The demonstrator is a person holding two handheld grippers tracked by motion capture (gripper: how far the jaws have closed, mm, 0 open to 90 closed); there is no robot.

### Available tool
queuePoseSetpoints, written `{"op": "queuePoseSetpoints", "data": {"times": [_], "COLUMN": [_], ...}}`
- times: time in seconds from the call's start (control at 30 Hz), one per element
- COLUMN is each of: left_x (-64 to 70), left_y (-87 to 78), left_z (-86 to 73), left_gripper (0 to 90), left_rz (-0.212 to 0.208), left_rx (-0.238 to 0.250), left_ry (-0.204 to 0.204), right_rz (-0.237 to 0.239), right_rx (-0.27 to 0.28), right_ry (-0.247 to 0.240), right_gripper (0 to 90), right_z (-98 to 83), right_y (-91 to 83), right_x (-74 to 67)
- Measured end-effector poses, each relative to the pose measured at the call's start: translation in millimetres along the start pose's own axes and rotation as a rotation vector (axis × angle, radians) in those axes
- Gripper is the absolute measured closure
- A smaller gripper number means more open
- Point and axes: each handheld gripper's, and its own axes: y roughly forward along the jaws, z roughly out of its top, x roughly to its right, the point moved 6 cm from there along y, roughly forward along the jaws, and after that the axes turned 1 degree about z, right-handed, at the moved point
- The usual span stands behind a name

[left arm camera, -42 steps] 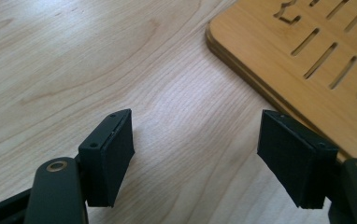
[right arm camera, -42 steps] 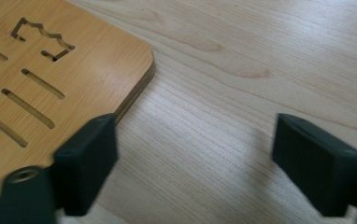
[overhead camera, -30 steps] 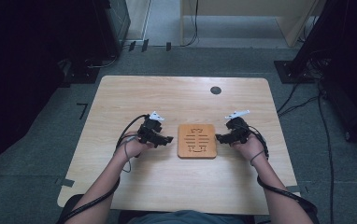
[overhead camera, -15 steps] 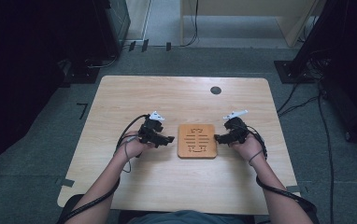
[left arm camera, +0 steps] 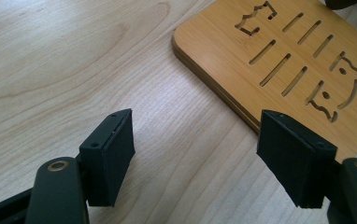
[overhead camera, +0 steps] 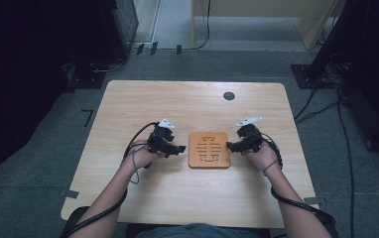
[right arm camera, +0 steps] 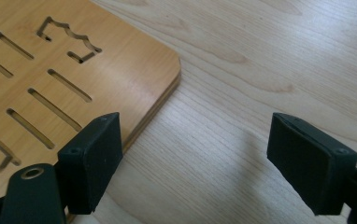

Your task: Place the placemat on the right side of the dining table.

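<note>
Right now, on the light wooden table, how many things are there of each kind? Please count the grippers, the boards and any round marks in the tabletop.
Black two-jaw grippers: 2, the left gripper and the right gripper, both open
Square bamboo board with cut-out slots: 1
Small dark round hole in the tabletop: 1
Total: 4
</note>
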Motion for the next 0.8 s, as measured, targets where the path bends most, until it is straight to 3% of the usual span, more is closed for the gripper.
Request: {"op": "queuePoseSetpoints", "data": {"times": [0.3, 0.53, 0.8], "left_x": [1.0, 2.0, 3.8], "left_y": [-1.0, -2.5, -3.5], "left_z": [-1.1, -1.0, -1.7], "left_gripper": [26.9, 30.8, 31.7], "left_rz": [-0.003, -0.010, -0.015], "left_rx": [-0.008, -0.013, -0.024], "left_ry": [0.001, -0.034, -0.028], "right_rz": [-0.001, -0.002, -0.001], "right_rx": [-0.006, -0.008, -0.002], "right_ry": [-0.011, -0.023, -0.031], "right_gripper": [18.1, 18.2, 18.2], "right_z": [0.8, 2.4, 4.6], "right_y": [1.7, 2.0, 1.4], "right_x": [-2.8, -5.2, -9.5]}}
